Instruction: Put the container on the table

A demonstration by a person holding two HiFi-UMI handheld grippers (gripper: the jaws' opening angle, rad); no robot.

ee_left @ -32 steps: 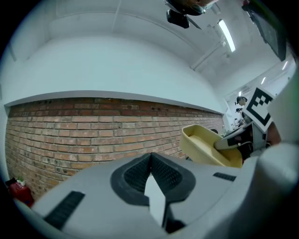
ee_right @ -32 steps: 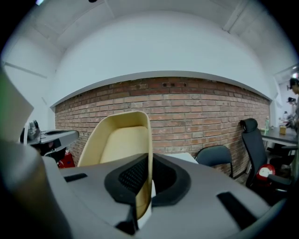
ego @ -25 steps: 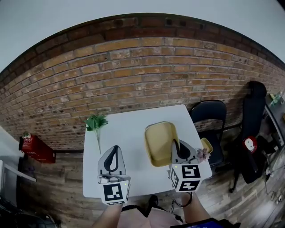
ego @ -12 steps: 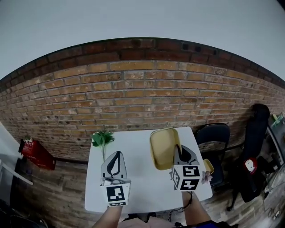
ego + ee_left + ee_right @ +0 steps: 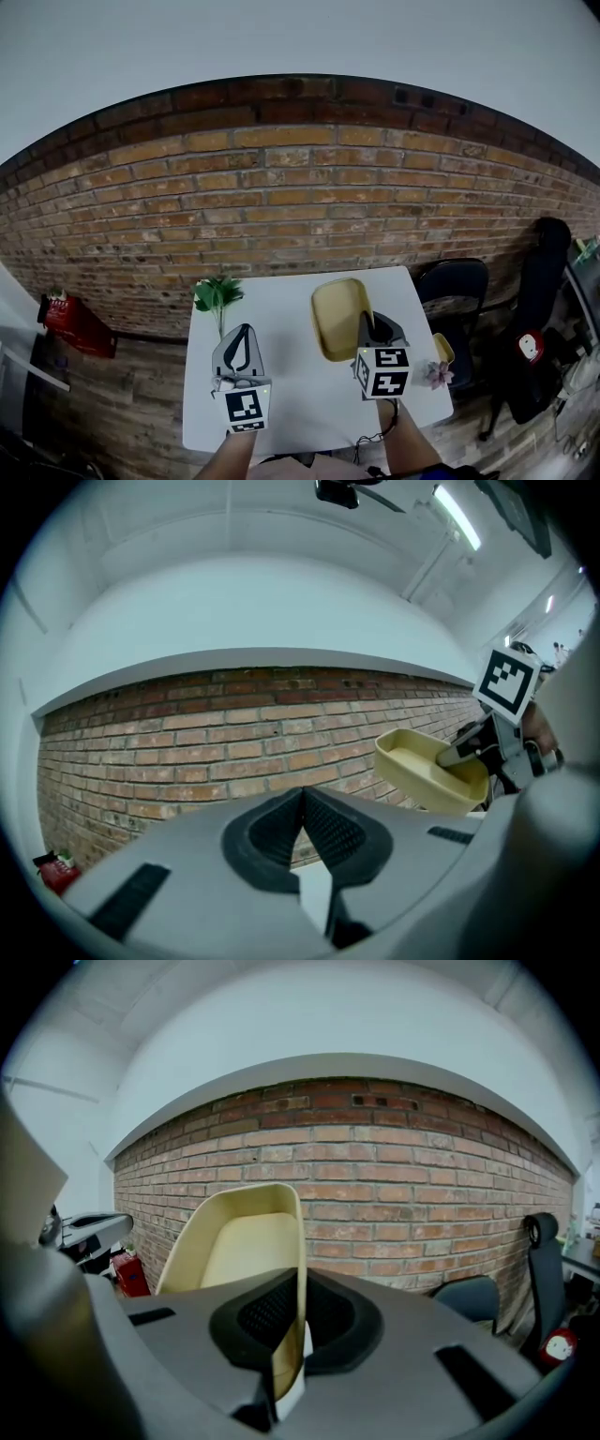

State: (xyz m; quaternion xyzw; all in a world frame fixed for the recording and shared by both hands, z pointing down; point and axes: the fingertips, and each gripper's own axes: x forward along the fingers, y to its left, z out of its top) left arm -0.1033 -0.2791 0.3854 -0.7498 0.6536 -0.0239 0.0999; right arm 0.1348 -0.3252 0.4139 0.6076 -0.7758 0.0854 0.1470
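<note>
A pale yellow rectangular container (image 5: 338,316) hangs over the right half of the white table (image 5: 291,403), tilted. My right gripper (image 5: 373,330) is shut on the container's near rim; in the right gripper view the container (image 5: 246,1241) runs straight out from the closed jaws. My left gripper (image 5: 242,343) is shut with nothing in it, over the table's left half. From the left gripper view the container (image 5: 431,769) shows at the right, held by the other gripper.
A green plant sprig (image 5: 217,294) lies at the table's far left corner. A pink flower (image 5: 436,374) and a small yellow dish (image 5: 443,350) sit at the right edge. A black chair (image 5: 456,286) stands to the right, a brick wall (image 5: 300,197) behind, a red object (image 5: 75,322) on the floor left.
Both grippers and the container have moved forward over the table, toward the wall, and sunk slightly. The head view has tipped up, showing more wall. Grip unchanged.
</note>
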